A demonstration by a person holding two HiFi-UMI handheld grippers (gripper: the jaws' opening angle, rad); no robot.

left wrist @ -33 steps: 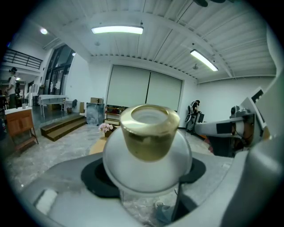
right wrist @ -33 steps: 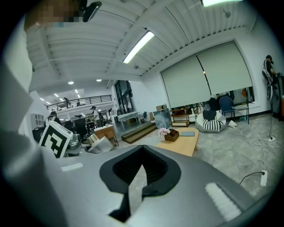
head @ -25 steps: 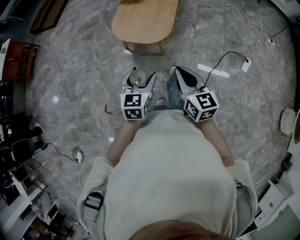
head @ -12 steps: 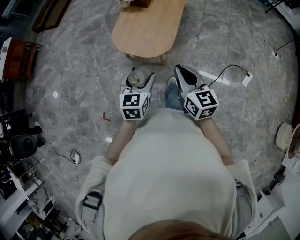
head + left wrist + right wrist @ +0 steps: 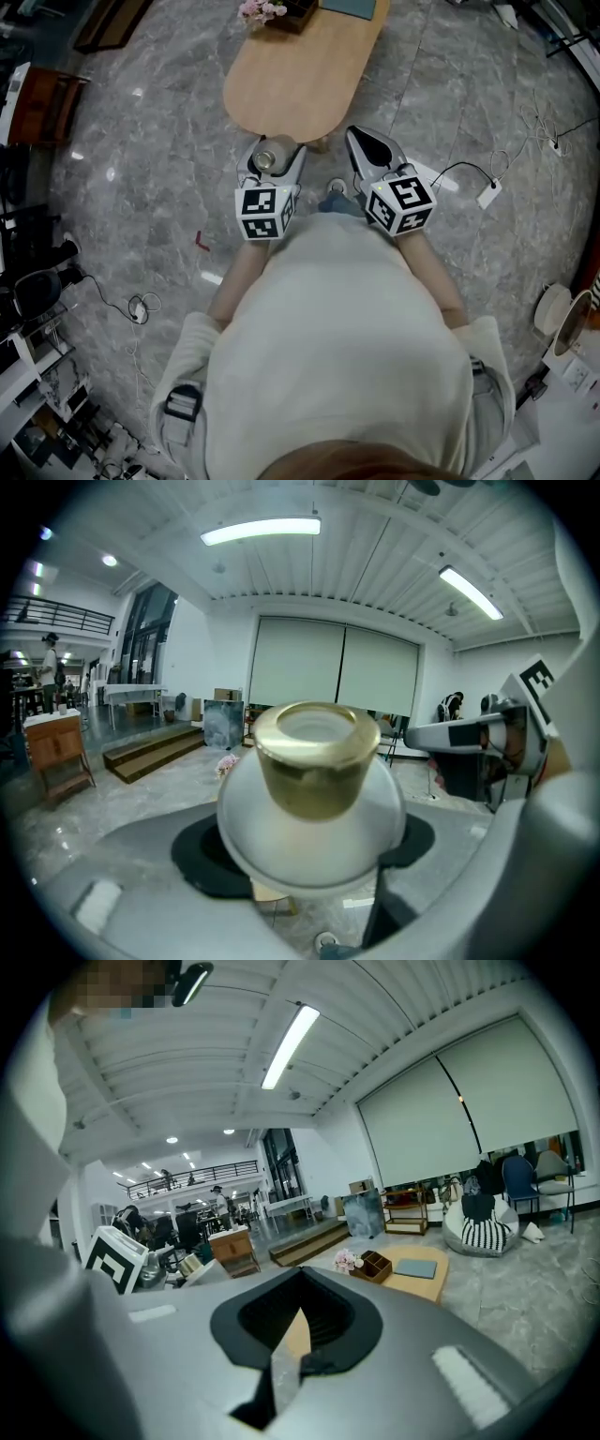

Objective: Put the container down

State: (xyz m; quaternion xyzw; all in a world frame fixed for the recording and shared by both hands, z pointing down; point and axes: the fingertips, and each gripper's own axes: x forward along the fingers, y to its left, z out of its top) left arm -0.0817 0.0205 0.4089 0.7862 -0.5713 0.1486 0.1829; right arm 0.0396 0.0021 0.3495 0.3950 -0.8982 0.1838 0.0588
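Observation:
The container (image 5: 314, 780) is a round white jar with a gold lid, and it fills the left gripper view. My left gripper (image 5: 309, 860) is shut on it, with the dark pads (image 5: 202, 855) pressed against its sides. From the head view the jar (image 5: 267, 157) sits upright in the left gripper (image 5: 269, 167), just at the near end of the oval wooden table (image 5: 300, 75). My right gripper (image 5: 368, 148) is level with it on the right, jaws shut on nothing. In its own view the right gripper (image 5: 295, 1335) shows only a thin slit.
At the table's far end are pink flowers (image 5: 261, 9), a wooden tray (image 5: 302, 11) and a grey-blue book (image 5: 354, 7). A cable with a white plug (image 5: 486, 192) lies on the marble floor to the right. Shelves and a red-brown cabinet (image 5: 42, 94) line the left.
The table has come nearer in the head view. Both grippers, earlier over bare floor short of it, now reach its near end. The jar stays in the left gripper.

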